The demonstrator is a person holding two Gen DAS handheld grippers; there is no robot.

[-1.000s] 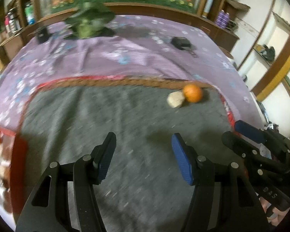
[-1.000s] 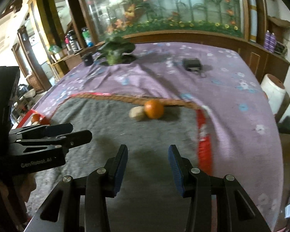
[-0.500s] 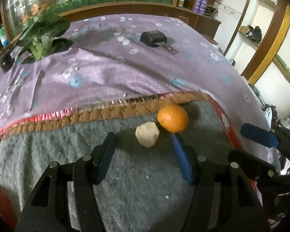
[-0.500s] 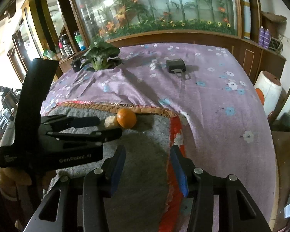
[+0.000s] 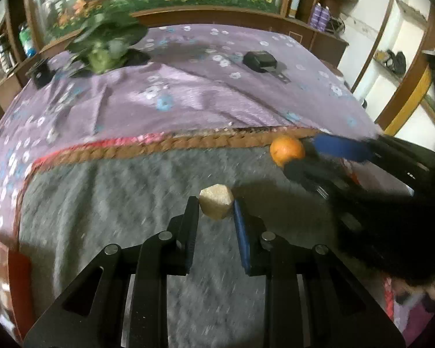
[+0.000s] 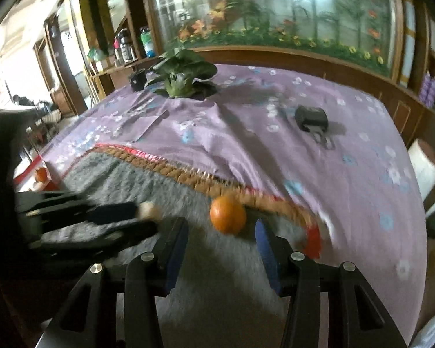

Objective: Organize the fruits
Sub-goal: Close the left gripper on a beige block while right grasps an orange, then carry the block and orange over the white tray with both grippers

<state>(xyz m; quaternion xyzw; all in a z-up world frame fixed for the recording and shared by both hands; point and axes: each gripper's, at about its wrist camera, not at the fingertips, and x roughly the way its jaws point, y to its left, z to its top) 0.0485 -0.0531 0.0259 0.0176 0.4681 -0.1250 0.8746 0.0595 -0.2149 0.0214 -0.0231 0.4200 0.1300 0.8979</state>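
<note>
A pale beige faceted fruit (image 5: 216, 205) lies on the grey mat (image 5: 116, 203). My left gripper (image 5: 216, 207) has closed in on it, one finger at each side. An orange (image 5: 287, 150) sits near the mat's braided far edge; it also shows in the right wrist view (image 6: 228, 214). My right gripper (image 6: 221, 227) is open, with the orange just ahead between its fingertips. The right gripper also appears in the left wrist view (image 5: 333, 156) around the orange. The left gripper shows at the left of the right wrist view (image 6: 142, 213), holding the beige fruit (image 6: 147, 209).
A purple flowered cloth (image 5: 188, 92) covers the table beyond the mat. A leafy green vegetable (image 6: 179, 78) and a small black box (image 6: 137, 80) sit at the far left, a black device (image 6: 311, 118) at the far right. More fruit (image 6: 41, 174) lies at the left edge.
My left gripper has narrowed onto the beige fruit. My right gripper swung left and forward until the orange lies between its open fingers.
</note>
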